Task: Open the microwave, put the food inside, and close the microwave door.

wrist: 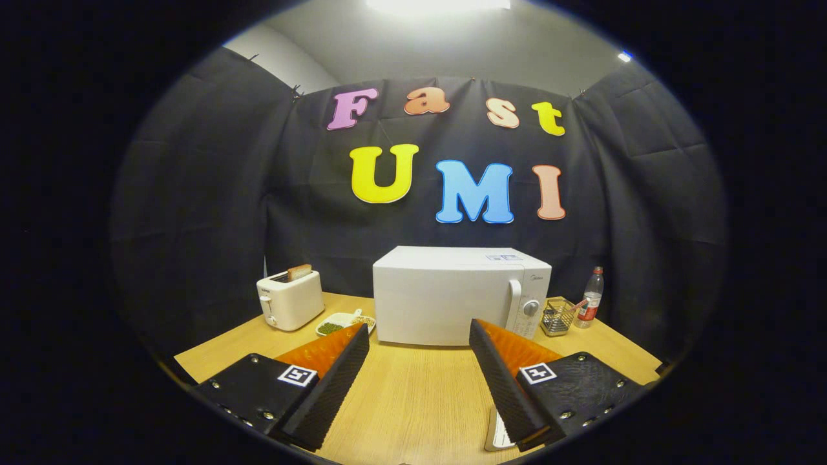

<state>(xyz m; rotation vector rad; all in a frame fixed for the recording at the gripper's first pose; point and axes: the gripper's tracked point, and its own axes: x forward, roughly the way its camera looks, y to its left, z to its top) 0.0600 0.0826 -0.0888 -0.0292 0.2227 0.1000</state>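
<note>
The bench [413, 400] carries everything, its near half bare so the tool has room to approach. The microwave [452, 297] stands at the far edge against the booth wall, a plain pale box with its door shut, handle and dial on its right side facing the reach. The toaster [289, 299] sits toward the far left corner, a slice standing in it. The gripper [418, 332] hovers with fingers spread, holding nothing. The food dish [344, 322] lies between toaster and microwave, ready to load.
</note>
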